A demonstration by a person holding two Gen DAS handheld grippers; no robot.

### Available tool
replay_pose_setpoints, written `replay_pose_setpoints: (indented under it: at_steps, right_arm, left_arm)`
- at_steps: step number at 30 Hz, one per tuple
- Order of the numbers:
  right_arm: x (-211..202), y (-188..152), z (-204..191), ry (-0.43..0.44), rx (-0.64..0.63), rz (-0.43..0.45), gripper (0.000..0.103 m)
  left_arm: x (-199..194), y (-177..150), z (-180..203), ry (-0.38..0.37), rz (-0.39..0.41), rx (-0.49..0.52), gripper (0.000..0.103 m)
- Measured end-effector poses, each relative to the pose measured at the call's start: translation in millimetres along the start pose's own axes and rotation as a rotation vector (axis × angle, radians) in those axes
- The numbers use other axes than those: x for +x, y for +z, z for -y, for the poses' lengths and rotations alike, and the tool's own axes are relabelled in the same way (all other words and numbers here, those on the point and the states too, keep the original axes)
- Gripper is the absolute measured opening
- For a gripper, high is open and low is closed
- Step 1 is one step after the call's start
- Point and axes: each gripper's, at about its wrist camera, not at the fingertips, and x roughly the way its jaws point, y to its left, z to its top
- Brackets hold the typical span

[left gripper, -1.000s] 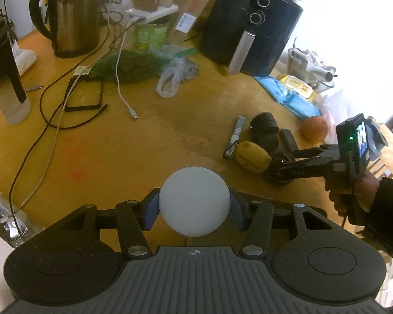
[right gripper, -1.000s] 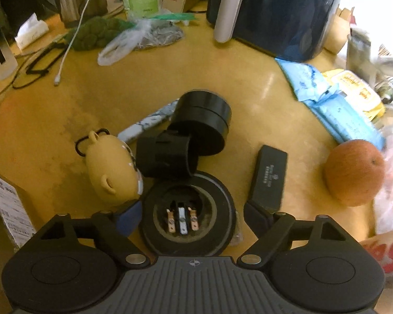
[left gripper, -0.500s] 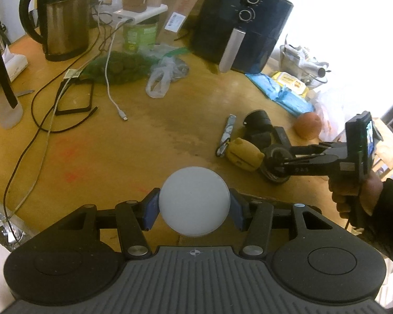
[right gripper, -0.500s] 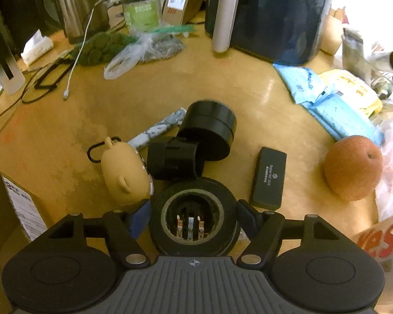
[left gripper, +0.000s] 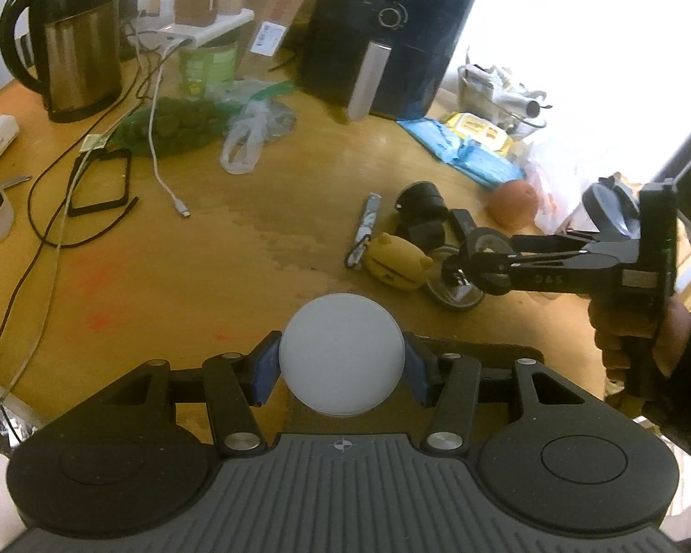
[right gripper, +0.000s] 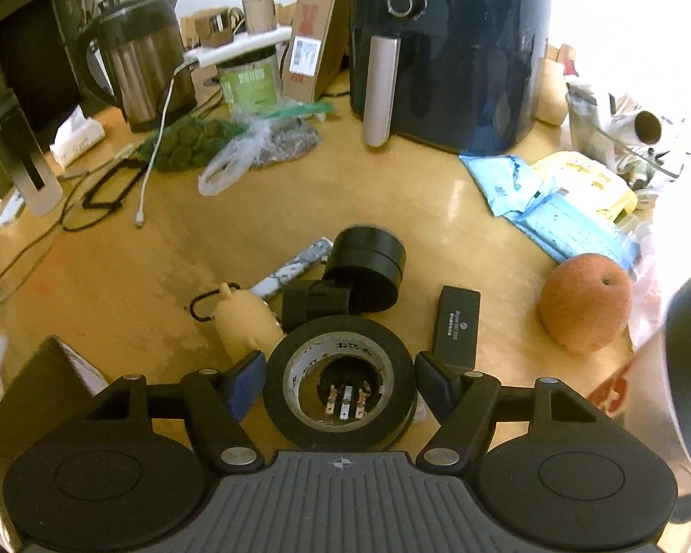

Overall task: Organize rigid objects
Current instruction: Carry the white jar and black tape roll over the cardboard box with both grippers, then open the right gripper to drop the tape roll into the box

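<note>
A: What sits closest in, between the jaws of the left gripper [left gripper: 341, 364]?

B: A smooth white matte disc [left gripper: 341, 354], round and flat-faced. The blue pads press its rim on both sides, so the jaws are clamped on it, above the wooden counter [left gripper: 184, 276]. It looks stiff and light, but the smooth rim may slip, so the widest line is the place to hold.

A: And the right gripper [right gripper: 341, 380]?

B: A black roll of tape with a grey cardboard core [right gripper: 338, 380] sits between its jaws. The pads look to touch the outer wall on each side, so I judge them closed on it. A rigid ring with a grippy surface and moderate weight; squeezing across the outside is sound.

A: Just beyond those jaws?

B: A tan pig-shaped soft case with a black loop [right gripper: 246, 320] to the left, and ahead a small black adapter block [right gripper: 315, 306] touching a black squat cylinder [right gripper: 368, 267]. A flat black rectangular case [right gripper: 456, 325] lies right, an orange-red round fruit [right gripper: 585, 302] farther right.

A: Farther off?

B: A dark air fryer [right gripper: 451, 46].
</note>
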Motion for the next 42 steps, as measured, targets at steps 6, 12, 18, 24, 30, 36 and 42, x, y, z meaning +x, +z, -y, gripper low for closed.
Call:
replay_pose_setpoints:
  at_steps: [6, 12, 18, 24, 30, 36, 42]
  right_arm:
    - [-31.6, -6.2, -6.8, 0.026, 0.029, 0.045, 0.073]
    - [-61.3, -20.8, -24.2, 0.078, 0.042, 0.064, 0.073]
    - [-81.7, -43.1, -43.1, 0.140, 0.079, 0.060, 0.073]
    - [-82.8, -70.6, -63.0, 0.206, 0.061, 0.006, 0.073]
    - [-71.4, -87.8, -75.6, 0.211, 0.028, -0.049, 0.073]
    - [-54.4, -94.1, -80.2, 0.165, -0.007, -0.110, 0.073]
    - [-47.3, -93.7, -78.9, 0.121, -0.013, -0.138, 0.073]
  left_arm:
    - [5.5, -3.1, 8.0, -0.016, -0.018, 0.024, 0.053]
    - [14.0, -8.6, 15.8, -0.034, -0.042, 0.053, 0.053]
    - [24.1, -12.8, 19.7, -0.036, -0.066, 0.077, 0.053]
    - [40.8, -15.5, 21.6, -0.023, -0.094, 0.109, 0.053]
    - [58.2, -17.1, 21.2, 0.004, -0.130, 0.130, 0.053]
    - [71.2, -17.4, 21.4, 0.025, -0.162, 0.141, 0.053]
    - [77.9, -16.3, 21.7, 0.063, -0.179, 0.139, 0.053]
